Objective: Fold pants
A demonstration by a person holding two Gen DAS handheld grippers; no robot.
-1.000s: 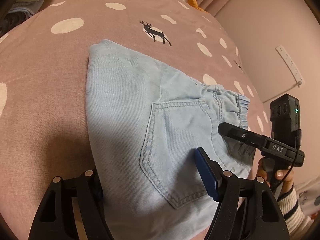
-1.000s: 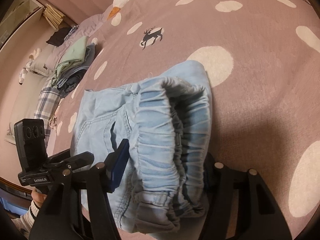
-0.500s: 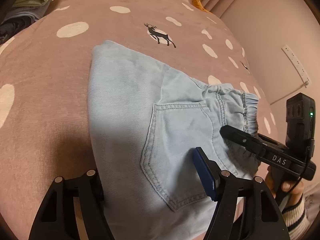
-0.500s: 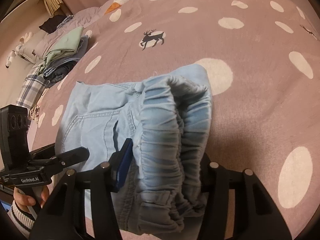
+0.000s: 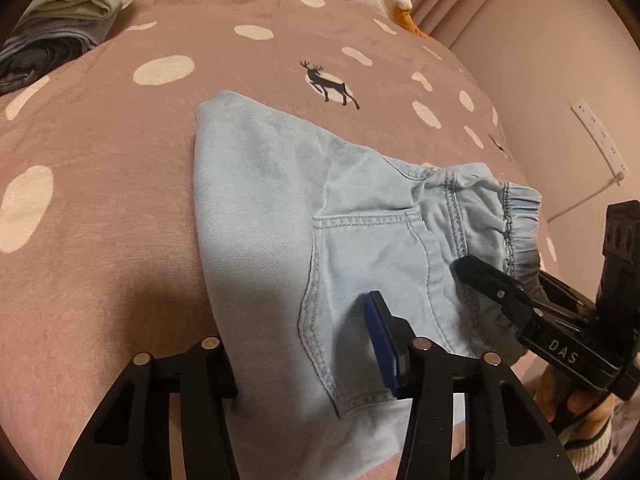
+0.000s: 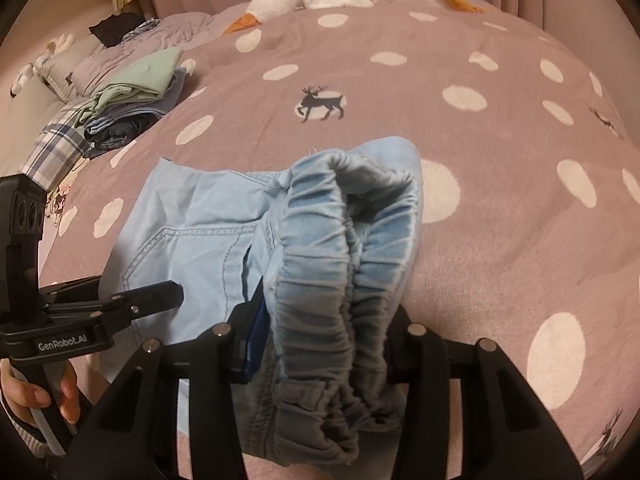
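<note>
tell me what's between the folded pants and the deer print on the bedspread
Nothing but bare bedspread. In the left wrist view, only pink fabric with white dots separates the far edge of the pants from the deer print; the right wrist view shows the same.

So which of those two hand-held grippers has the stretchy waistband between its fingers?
The right hand-held gripper: the gathered waistband of the pants sits between its fingers. The left hand-held gripper straddles the pocket end.

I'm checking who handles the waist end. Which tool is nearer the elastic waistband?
Right. The right tool has the elastic waistband bunched between its fingers. The left tool straddles the pants by the back pocket, away from the waistband.
</note>
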